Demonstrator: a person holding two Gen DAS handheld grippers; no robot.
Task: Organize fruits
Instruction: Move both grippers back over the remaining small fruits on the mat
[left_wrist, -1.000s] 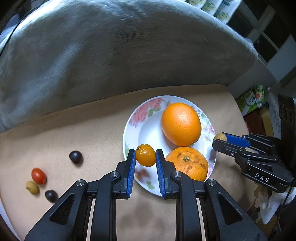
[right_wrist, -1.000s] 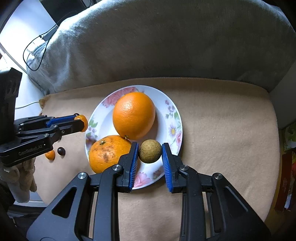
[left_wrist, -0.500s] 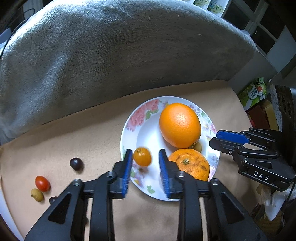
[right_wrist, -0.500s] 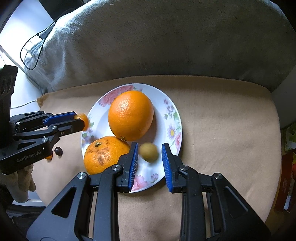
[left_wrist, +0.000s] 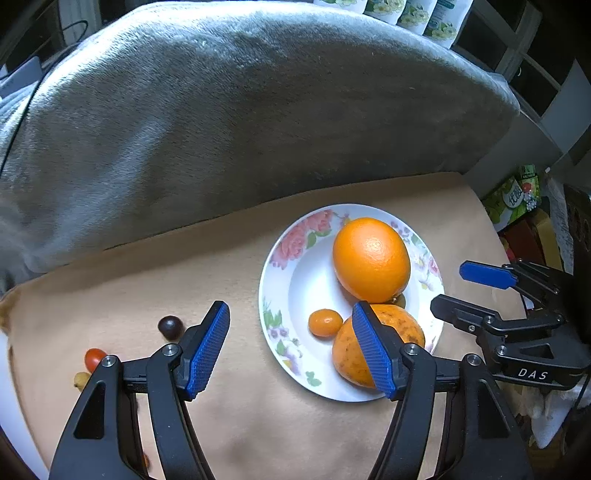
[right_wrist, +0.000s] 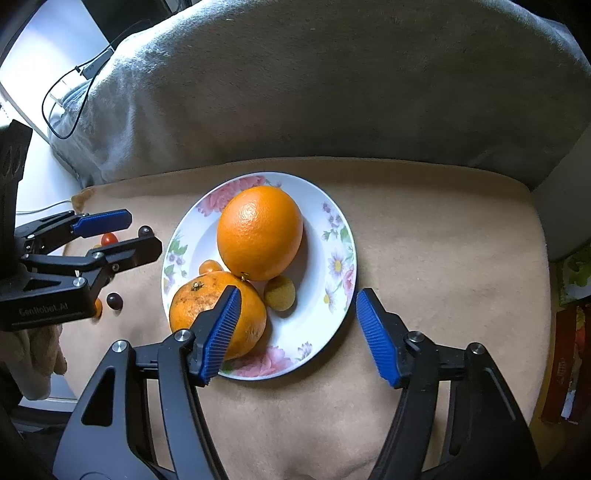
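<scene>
Fruit on the floral plate (left_wrist: 273, 295): two oranges, small kumquat (left_wrist: 325, 323), tan longan (right_wrist: 279, 292). Left gripper (left_wrist: 291, 349) and right gripper (right_wrist: 295, 334) both gape wide, holding nothing. Loose dark grape (left_wrist: 170, 327) and red tomato (left_wrist: 94, 359) lie on the beige cloth (left_wrist: 147, 280) left of the left jaws, so left gripper is nearer; right is well apart.

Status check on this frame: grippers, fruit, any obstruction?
Left gripper open, empty; right gripper open, empty. Four fruits on floral plate: two oranges, kumquat, brownish-green fruit. Small fruits loose on cloth, including dark one. Nothing in the way.
</scene>
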